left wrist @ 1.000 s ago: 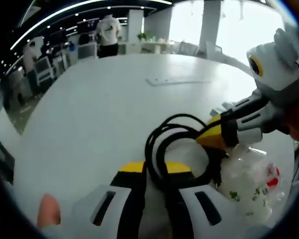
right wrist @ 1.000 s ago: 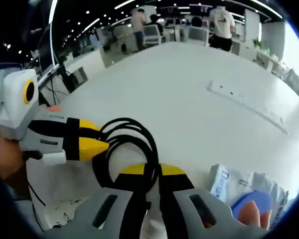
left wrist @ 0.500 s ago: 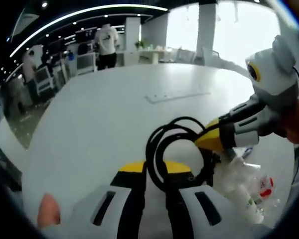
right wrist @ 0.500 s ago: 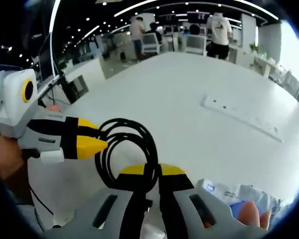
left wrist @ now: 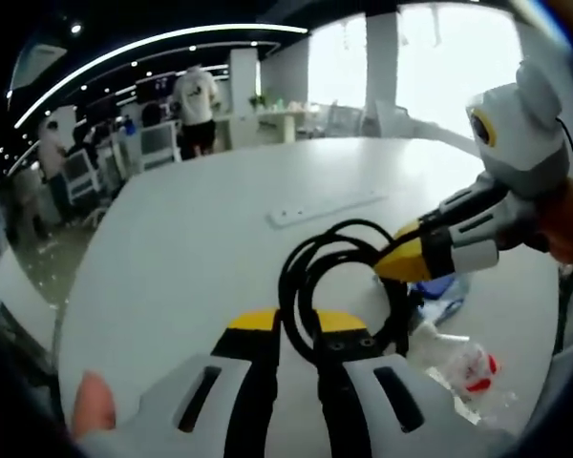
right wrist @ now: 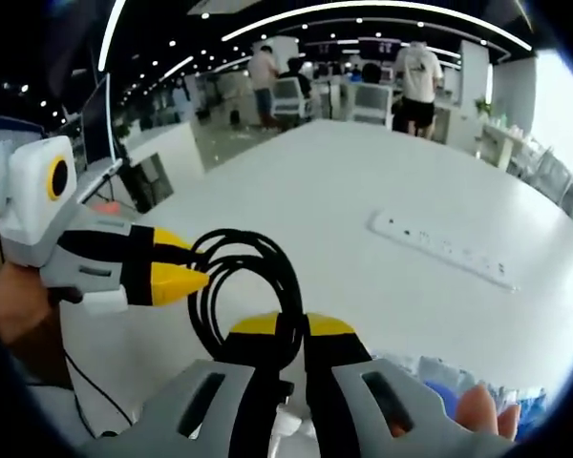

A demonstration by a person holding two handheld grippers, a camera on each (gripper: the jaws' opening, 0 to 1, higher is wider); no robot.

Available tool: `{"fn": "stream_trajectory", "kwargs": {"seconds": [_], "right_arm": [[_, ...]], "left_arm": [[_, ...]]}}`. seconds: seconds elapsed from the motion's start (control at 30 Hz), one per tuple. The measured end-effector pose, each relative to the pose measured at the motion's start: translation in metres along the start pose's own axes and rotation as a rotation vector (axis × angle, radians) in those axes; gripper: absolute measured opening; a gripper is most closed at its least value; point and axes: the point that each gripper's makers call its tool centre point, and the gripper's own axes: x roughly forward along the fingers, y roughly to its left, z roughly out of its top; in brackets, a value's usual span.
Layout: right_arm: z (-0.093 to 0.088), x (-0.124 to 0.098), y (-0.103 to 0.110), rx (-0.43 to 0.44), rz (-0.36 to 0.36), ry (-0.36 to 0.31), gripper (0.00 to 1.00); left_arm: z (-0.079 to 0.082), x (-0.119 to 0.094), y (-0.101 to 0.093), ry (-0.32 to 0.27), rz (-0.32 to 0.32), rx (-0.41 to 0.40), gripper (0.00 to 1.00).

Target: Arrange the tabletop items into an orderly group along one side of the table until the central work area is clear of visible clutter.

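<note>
Left gripper (left wrist: 296,329): jaws pressed on the coiled black cable (left wrist: 339,277), held off the white table (left wrist: 172,248). Right gripper (right wrist: 291,334) pinches the same coil, likely so the loops stay bundled for moving aside. Right of the coil lie a crumpled clear bag (left wrist: 463,377), contents unclear, perhaps a red-and-white item, and a blue-printed packet (right wrist: 449,386). Farther out, a white power strip (right wrist: 439,250) lies mid-table.
</note>
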Motion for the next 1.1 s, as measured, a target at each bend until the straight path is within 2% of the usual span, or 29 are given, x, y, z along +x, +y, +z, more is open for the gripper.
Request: {"fn": "stream_trajectory", "kwargs": {"seconds": [0.37, 0.57, 0.9, 1.1], "right_arm": [[-0.009, -0.041, -0.006, 0.016, -0.015, -0.009, 0.07], [-0.019, -0.07, -0.011, 0.015, -0.035, -0.017, 0.07], [-0.052, -0.123, -0.027, 0.011, -0.069, -0.008, 0.07], [-0.076, -0.154, -0.038, 0.036, -0.06, -0.006, 0.07]], "left_arm": [[0.014, -0.016, -0.035, -0.019, -0.042, 0.05, 0.11], [0.023, -0.024, -0.061, -0.031, -0.073, 0.085, 0.11], [0.024, -0.032, -0.123, -0.04, -0.161, 0.138, 0.11], [0.022, -0.038, -0.165, -0.042, -0.229, 0.153, 0.11]]}}
